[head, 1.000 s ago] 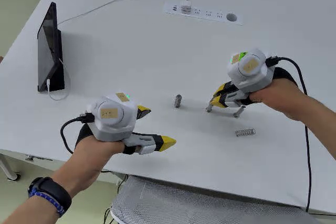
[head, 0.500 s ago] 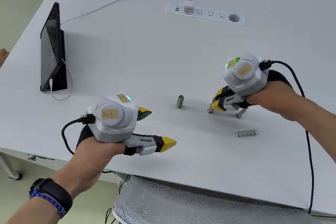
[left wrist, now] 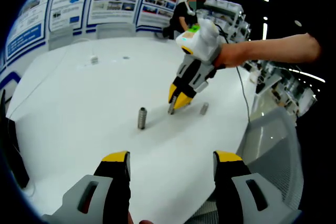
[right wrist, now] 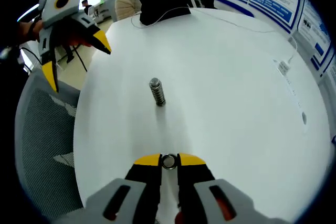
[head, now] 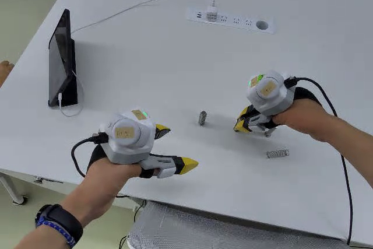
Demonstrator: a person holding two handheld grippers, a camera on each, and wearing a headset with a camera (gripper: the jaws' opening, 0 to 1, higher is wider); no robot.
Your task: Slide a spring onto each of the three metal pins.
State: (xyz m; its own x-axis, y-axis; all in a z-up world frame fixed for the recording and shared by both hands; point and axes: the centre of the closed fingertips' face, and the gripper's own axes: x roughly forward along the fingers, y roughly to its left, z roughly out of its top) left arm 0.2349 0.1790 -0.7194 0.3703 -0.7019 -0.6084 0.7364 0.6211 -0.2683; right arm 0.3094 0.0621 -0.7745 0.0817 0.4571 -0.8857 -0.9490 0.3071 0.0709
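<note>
Your right gripper (head: 240,125) is pinched almost shut on a bare pin (right wrist: 168,161). The tips are down at the desk (head: 145,62), and in the right gripper view the pin shows end-on between the yellow tips. Your left gripper (head: 175,146) is wide open and holds nothing, hovering near the front edge of the desk, well apart from the parts. The sprung pin (head: 202,118) — spring already on it — stands upright between the two grippers, nearer the right one. A second bare pin (left wrist: 203,108) stands just beside the right gripper, on the side away from the sprung pin. A loose spring (head: 277,154) lies flat on the desk near your right hand, touching nothing. The power strip (head: 230,20) and tablet (head: 61,65) sit well back from the parts.
</note>
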